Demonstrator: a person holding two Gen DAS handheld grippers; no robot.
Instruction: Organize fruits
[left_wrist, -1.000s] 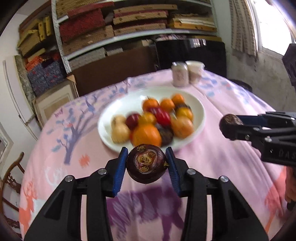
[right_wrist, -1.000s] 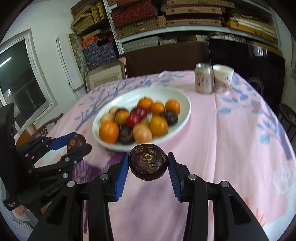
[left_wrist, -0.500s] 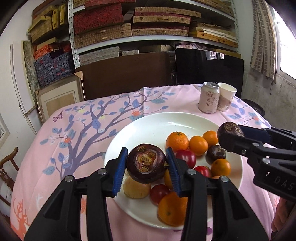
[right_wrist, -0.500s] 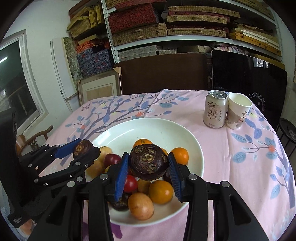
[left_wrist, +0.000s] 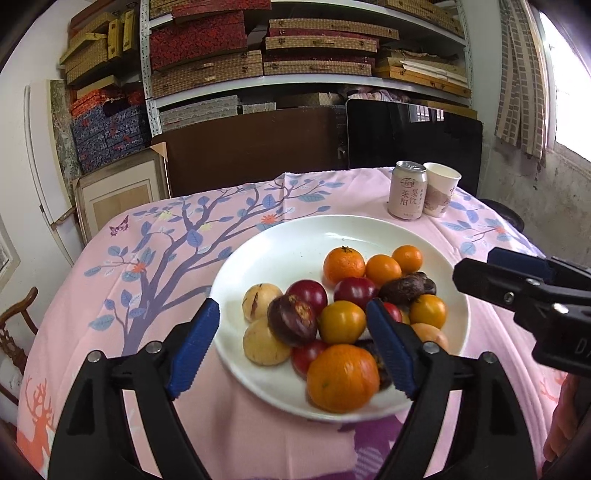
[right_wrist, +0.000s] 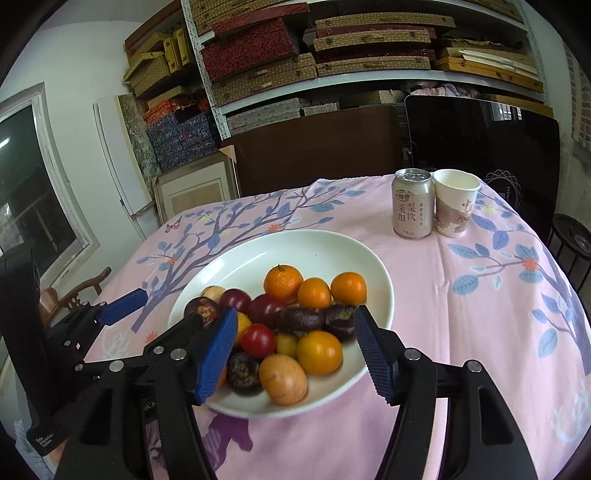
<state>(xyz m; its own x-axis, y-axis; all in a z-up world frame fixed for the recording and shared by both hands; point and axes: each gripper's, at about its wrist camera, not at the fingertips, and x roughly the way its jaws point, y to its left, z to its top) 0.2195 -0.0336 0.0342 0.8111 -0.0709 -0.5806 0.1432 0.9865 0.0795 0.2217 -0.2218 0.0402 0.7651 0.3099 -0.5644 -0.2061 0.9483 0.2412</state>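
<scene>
Both your claws held dark fruits a moment ago; now the left gripper (left_wrist: 291, 347) and right gripper (right_wrist: 295, 349) are opening, empty. The fruits, apparently (left_wrist: 293, 319) and (right_wrist: 341, 321), lie on the plate (left_wrist: 280, 251), six o'clock side.

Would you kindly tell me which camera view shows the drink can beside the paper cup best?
The right wrist view: the drink can is nearer and larger there, its printed label sharp, standing against the paper cup. The left wrist view shows the same can smaller and farther off, beyond the white plate.
</scene>
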